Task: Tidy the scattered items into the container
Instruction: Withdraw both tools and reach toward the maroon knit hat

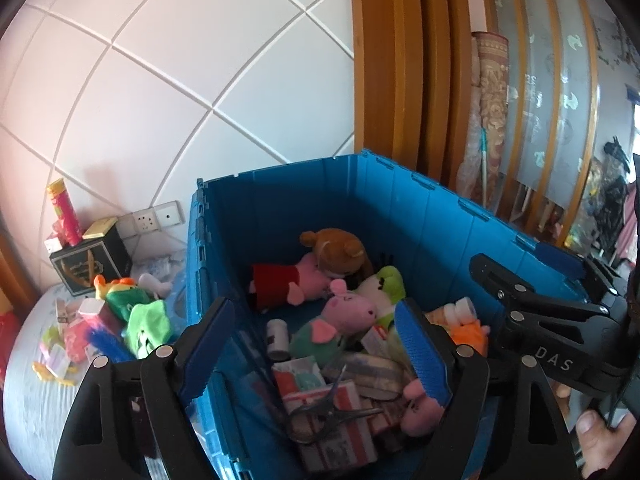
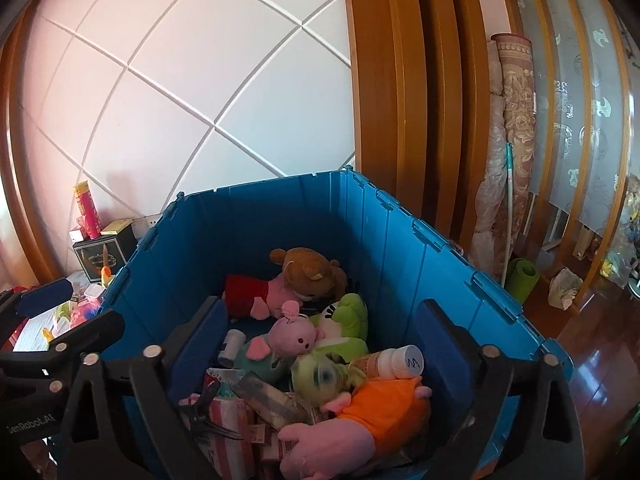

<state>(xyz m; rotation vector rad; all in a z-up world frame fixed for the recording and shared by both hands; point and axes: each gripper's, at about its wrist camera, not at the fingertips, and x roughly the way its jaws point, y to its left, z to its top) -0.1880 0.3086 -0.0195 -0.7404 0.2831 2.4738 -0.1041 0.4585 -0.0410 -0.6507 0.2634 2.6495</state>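
Toys and boxes already fill much of the blue crate (image 1: 304, 200), which stands in front of me by the white wall; more scattered bits still lie on the table (image 1: 28, 400) to its left, a green plush (image 1: 146, 320) among them. Both my tongs hang over the near rim, tilted downward. My left tongs (image 1: 316, 344) gape with nothing between the pads, above the pink pig (image 1: 352, 312) and the scissors (image 1: 332, 412). My right tongs (image 2: 320, 344) stand wider still and hold nothing; the orange-shirted pig (image 2: 384, 408) and a capped bottle (image 2: 396, 362) lie in the crate beneath them. To do this well I'd judge it best to lift clear of the rim before swinging left, then take the green plush by its middle
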